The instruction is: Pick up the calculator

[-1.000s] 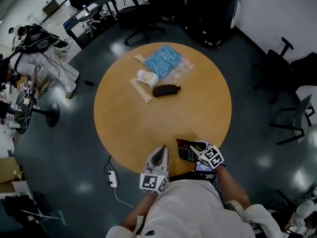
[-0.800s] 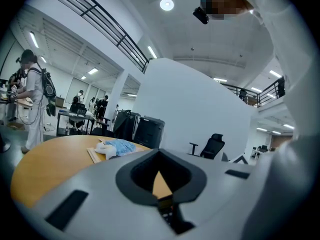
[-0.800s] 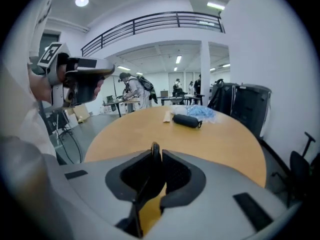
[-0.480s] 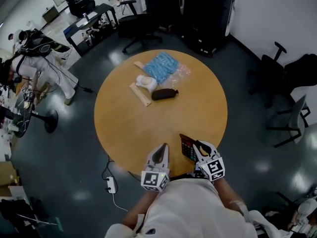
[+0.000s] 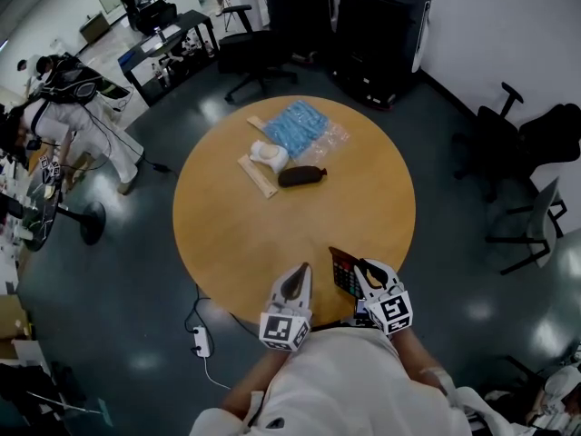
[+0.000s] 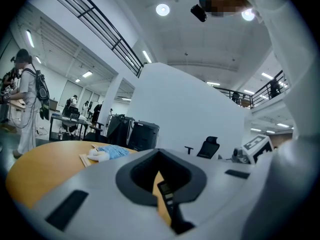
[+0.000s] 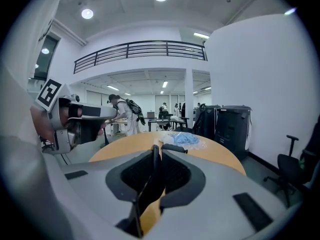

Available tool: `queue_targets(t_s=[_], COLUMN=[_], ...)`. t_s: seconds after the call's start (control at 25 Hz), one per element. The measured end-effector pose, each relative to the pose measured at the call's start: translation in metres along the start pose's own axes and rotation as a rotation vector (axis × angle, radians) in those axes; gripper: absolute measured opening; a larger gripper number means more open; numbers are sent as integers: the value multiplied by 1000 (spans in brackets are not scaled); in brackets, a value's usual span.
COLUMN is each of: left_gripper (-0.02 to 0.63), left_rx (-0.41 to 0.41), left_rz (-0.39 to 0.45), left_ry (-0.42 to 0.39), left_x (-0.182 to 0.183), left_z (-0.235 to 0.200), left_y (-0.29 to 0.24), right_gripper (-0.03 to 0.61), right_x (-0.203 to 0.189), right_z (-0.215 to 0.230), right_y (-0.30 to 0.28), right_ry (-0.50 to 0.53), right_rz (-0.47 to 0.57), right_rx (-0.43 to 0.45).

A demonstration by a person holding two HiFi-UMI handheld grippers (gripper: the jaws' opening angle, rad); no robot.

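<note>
The calculator (image 5: pixel 344 271), dark with rows of keys, is held up off the round wooden table (image 5: pixel 272 234) near its front edge. My right gripper (image 5: pixel 361 267) is shut on it. In the right gripper view the calculator (image 7: pixel 150 184) shows edge-on, pinched between the jaws of the right gripper (image 7: pixel 159 151). My left gripper (image 5: pixel 300 272) hovers just left of it, shut with nothing in it. In the left gripper view, past the tips of the left gripper (image 6: pixel 159 171), the calculator (image 6: pixel 165 196) is visible as a thin dark strip.
At the table's far side lie a blue plastic packet (image 5: pixel 300 123), a white round object (image 5: pixel 270 155), a dark pouch (image 5: pixel 301 176) and a wooden strip (image 5: pixel 257 174). Office chairs and a black cabinet (image 5: pixel 381 25) ring the table. A person (image 5: pixel 73 107) stands far left.
My right gripper has risen with the calculator, which now hangs tilted above the table instead of lying at its edge. The left gripper has stayed where it was.
</note>
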State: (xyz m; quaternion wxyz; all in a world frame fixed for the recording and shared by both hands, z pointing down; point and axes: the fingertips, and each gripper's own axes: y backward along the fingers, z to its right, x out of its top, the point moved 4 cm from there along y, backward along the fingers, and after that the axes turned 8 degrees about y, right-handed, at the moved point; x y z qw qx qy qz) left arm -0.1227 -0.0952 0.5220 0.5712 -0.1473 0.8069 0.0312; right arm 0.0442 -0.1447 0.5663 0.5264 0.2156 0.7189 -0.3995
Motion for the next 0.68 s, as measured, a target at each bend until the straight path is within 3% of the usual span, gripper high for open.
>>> queue_targets(t_s=[0.68], left_gripper=[5], left_rx=[6], left_rz=[2], left_ry=[-3], left_x=[0], left_z=[1], left_y=[9], right_gripper=[63], right_x=[9], right_z=[-3], right_y=[5], right_ry=[5], right_rz=[24], right_rx=[0])
